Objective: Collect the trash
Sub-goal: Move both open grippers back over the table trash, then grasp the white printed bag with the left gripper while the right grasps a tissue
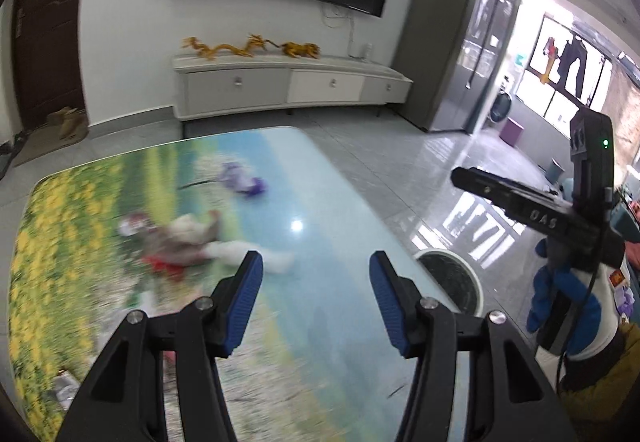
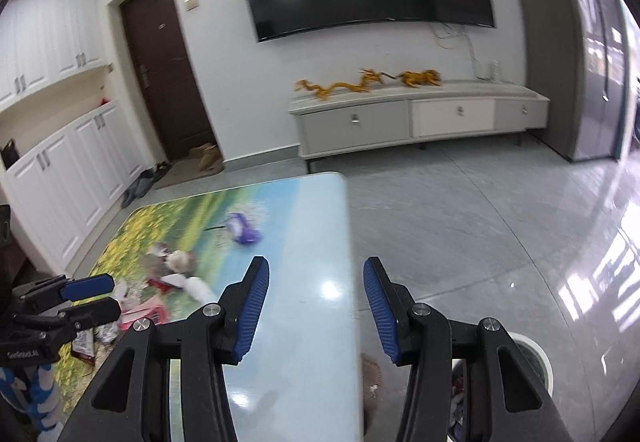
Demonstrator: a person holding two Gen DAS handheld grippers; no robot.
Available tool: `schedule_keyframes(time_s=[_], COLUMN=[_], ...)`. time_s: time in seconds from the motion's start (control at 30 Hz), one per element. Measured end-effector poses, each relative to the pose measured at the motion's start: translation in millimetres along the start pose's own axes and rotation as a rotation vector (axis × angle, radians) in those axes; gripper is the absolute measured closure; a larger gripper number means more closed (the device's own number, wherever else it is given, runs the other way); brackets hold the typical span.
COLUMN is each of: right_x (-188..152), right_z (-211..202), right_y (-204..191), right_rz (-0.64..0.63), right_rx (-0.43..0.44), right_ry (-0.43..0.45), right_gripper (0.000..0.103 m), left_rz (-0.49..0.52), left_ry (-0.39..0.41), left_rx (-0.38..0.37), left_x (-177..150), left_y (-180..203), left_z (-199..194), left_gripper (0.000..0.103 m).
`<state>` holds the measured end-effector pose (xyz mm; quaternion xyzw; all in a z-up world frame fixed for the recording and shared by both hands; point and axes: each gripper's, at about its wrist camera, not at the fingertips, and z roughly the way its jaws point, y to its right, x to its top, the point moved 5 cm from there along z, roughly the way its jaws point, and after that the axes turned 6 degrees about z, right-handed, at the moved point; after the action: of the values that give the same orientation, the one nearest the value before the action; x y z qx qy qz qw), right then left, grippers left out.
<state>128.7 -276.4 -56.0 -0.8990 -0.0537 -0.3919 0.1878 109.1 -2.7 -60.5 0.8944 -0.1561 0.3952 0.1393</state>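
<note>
A pile of crumpled trash [image 1: 180, 238] lies on the picture-printed table [image 1: 320, 202], with white tissue and red wrappers; it also shows in the right wrist view [image 2: 176, 274]. A purple wrapper [image 1: 244, 180] lies farther back, also seen in the right wrist view [image 2: 244, 230]. My left gripper [image 1: 316, 282] is open and empty above the table, right of the pile. My right gripper [image 2: 316, 290] is open and empty over the table's right edge. A white-rimmed trash bin [image 1: 476, 282] stands on the floor beside the table, with trash inside in the right wrist view [image 2: 536, 358].
More wrappers [image 2: 104, 330] lie at the table's near left, under the left gripper [image 2: 90, 300] seen from the right. A TV cabinet [image 2: 416, 118] and a grey fridge [image 1: 452, 54] stand at the far wall. Glossy tiled floor [image 2: 480, 222] lies to the right.
</note>
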Motion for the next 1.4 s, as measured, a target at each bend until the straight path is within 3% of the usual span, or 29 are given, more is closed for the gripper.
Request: schedule_keyframes(time_s=[0.17, 0.43, 0.67, 1.1, 1.2, 1.4], right_x=[2.7, -13.6, -31.1, -65.6, -71.1, -79.0], right_z=[19.5, 55.4, 91.9, 170.0, 179.8, 176.4], right_y=[-47.4, -94.4, -112.8, -143.4, -144.3, -141.3], right_rz=[-0.067, -0.138, -0.190, -0.284, -0.293, -0.305], right_rx=[0.054, 0.108, 0.136, 0.201, 0.199, 0.206], right_ry=[-0.036, -0.121, -0.213, -0.368, -0.384, -0.391], right_gripper=[0.056, 0.056, 0.056, 0.056, 0.058, 0.082], left_rz=[-0.035, -0.122, -0.083, -0.008, -0.002, -0.021], left_ry=[-0.002, -0.050, -0.175, -0.371, -0.388, -0.391], left_rx=[0.083, 0.134, 0.016, -0.043, -0.048, -0.032], left_x=[-17.1, -48.2, -70.7, -87.9, -90.3, -94.2], left_y=[-62.7, -136.7, -143.3, -137.8, -136.5, -134.9], left_z=[-22.7, -39.0, -21.1, 30.6, 36.6, 40.0], left_gripper=[0.050, 0.050, 0.050, 0.051, 0.064, 0.091])
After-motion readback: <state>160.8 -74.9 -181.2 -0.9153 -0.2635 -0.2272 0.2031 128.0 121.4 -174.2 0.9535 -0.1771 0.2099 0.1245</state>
